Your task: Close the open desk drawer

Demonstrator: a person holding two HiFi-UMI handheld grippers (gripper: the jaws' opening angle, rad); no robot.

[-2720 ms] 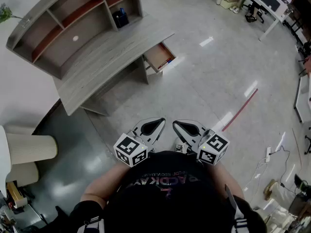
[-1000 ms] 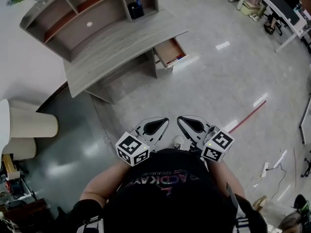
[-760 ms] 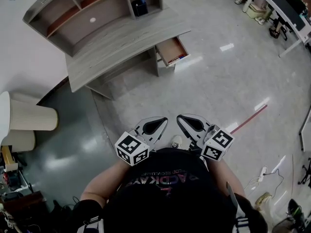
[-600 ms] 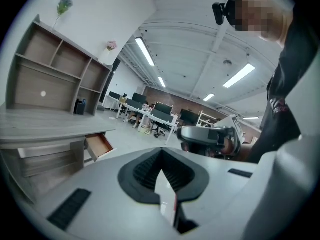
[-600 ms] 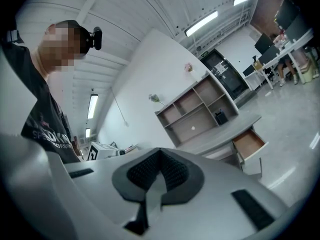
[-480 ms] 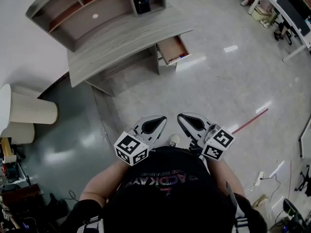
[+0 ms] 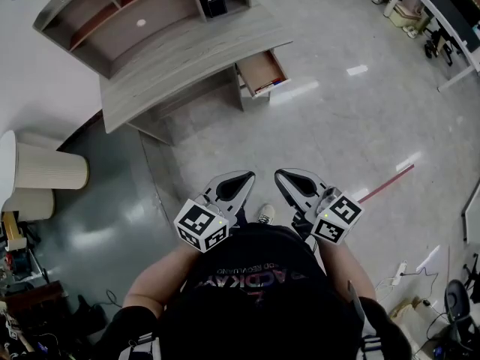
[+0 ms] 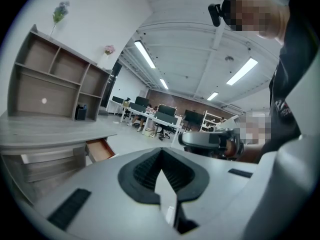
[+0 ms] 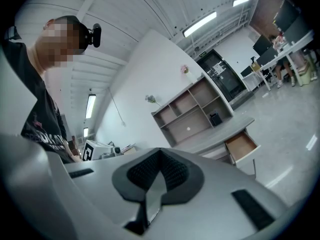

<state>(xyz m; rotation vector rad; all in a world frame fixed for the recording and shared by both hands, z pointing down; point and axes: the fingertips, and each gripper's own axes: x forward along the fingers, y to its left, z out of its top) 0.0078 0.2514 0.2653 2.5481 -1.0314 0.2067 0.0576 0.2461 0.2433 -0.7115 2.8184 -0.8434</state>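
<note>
Standing on the shiny grey floor (image 7: 352, 118), a person holds the left gripper (image 7: 241, 178) and the right gripper (image 7: 283, 177) side by side, close in front of the body. Both point out toward the desk.

The jaws of the left gripper are pressed together with nothing between them. The jaws of the right gripper are pressed together the same way, and they hold nothing too.

The drawer (image 7: 261, 71) is pulled out from under the right end of the tabletop (image 7: 187, 58). It is well apart from both grippers. Its inside is brown wood. Some small red and blue things lie along its front edge, too small to make out.

Behind the tabletop stands a shelf unit (image 7: 112, 21) with open boxes, and a small black holder (image 7: 214, 4) sits in the box on the right. A thin red line (image 7: 384, 184) runs across the floor to the right of the grippers. One white shoe (image 7: 264, 216) peeks out between them.
</note>
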